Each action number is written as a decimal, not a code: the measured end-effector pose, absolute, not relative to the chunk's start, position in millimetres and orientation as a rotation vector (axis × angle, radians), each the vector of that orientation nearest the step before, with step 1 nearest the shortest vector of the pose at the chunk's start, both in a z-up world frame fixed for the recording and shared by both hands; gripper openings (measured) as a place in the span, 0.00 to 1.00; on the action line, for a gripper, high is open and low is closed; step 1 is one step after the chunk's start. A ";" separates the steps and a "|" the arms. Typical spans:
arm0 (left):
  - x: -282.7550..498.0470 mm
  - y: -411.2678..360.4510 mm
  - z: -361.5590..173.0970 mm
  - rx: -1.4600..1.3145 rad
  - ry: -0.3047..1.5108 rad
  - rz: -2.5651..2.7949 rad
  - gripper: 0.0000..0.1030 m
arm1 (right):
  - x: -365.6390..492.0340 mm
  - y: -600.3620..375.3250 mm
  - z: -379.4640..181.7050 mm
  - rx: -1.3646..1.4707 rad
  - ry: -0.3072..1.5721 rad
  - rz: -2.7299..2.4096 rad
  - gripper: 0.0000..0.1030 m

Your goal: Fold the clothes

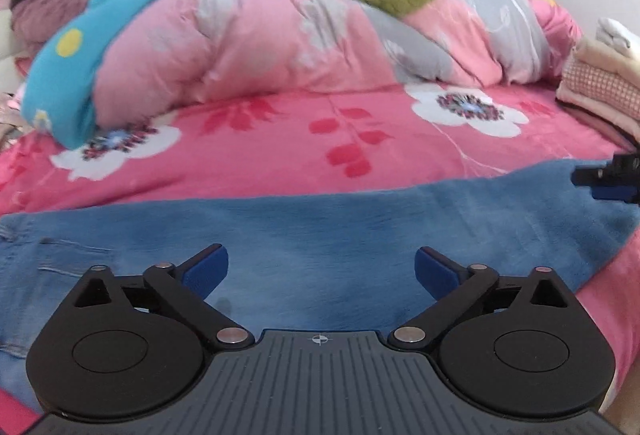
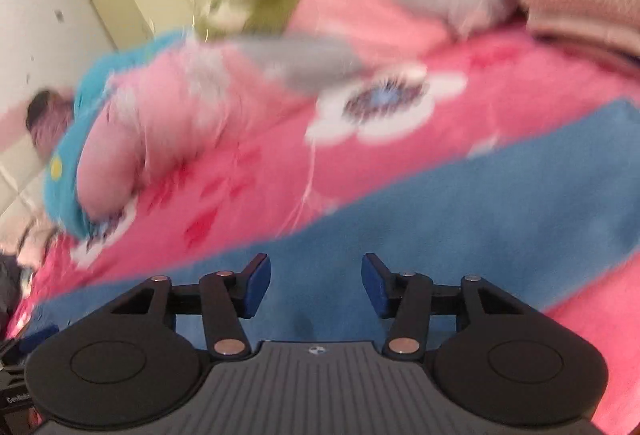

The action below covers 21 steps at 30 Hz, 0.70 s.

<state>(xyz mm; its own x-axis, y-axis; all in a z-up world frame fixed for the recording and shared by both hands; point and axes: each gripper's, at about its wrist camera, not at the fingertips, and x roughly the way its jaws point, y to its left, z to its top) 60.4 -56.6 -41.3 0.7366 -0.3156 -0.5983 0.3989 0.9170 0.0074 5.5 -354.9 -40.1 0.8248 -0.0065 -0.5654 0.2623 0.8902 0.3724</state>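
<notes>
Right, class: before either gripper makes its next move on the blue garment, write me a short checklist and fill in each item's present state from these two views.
1. Left gripper open, nothing between its pads: ok.
2. Right gripper open, nothing held: ok.
3. Blue garment lies spread on the pink bedsheet: ok.
4. Garment fully flat at its left end: not ok, creases show.
5. Folded stack clear of the garment: ok.
6. Garment's near edge: cannot tell, hidden.

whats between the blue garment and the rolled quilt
Only bare pink floral sheet lies between the blue garment and the rolled quilt, clearest in the left wrist view.
</notes>
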 end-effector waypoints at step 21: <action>92.2 -82.4 -62.1 0.090 0.838 -0.265 1.00 | -116.2 -561.3 -75.7 1.155 0.294 -0.475 0.56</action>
<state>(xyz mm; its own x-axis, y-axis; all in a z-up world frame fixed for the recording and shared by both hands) 92.2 -82.4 -62.1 0.6384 -0.1968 -0.7441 0.2676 0.9632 -0.0251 -116.2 -561.3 -75.7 0.8645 -0.2071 -0.4580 0.5023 0.3217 0.8026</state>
